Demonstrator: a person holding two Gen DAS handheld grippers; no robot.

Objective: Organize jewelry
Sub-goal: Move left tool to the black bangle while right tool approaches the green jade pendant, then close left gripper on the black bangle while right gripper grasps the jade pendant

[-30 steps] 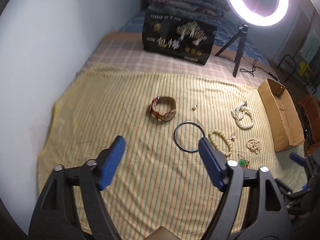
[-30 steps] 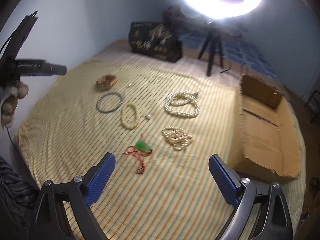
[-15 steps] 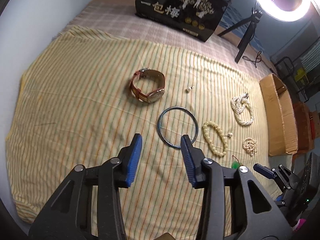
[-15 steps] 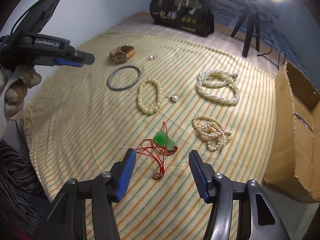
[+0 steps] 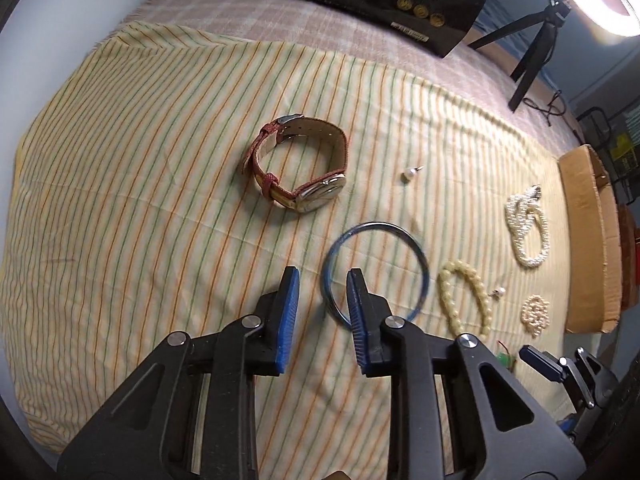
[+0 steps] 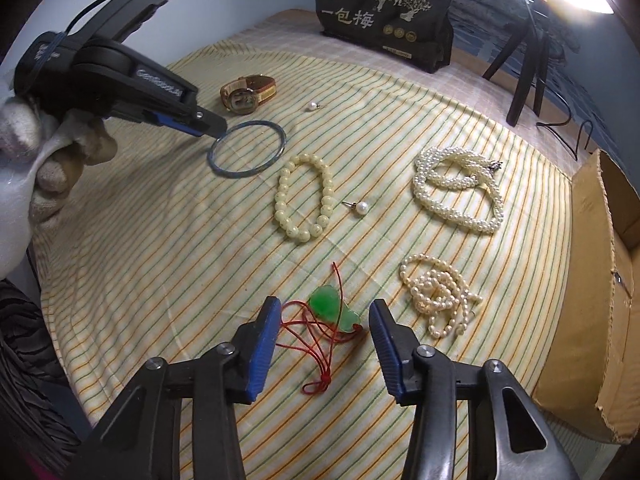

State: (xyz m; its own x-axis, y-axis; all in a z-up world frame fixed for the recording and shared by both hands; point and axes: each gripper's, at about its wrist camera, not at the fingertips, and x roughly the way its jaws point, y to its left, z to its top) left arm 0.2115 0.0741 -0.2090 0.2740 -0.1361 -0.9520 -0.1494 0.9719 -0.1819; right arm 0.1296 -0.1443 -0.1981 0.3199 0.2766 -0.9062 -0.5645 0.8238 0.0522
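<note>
Left gripper (image 5: 323, 280) jaws closing, straddling the blue bangle's (image 5: 416, 244) near-left rim, unpinched. Right gripper (image 6: 322, 312) closing, half spread around the green pendant (image 6: 334, 306).

Bed (image 5: 132, 128) under yellow striped sheet, pinkish checked blanket (image 5: 248, 8) showing at far edge. Pale blue-white wall (image 5: 52, 12) along left edge. Ring light (image 5: 600, 4) on black tripod (image 5: 528, 52) blazing at far right corner, cable (image 6: 568, 128) trailing. Black printed bag (image 6: 384, 24) upright at far edge. Rest of room pretty dim.
</note>
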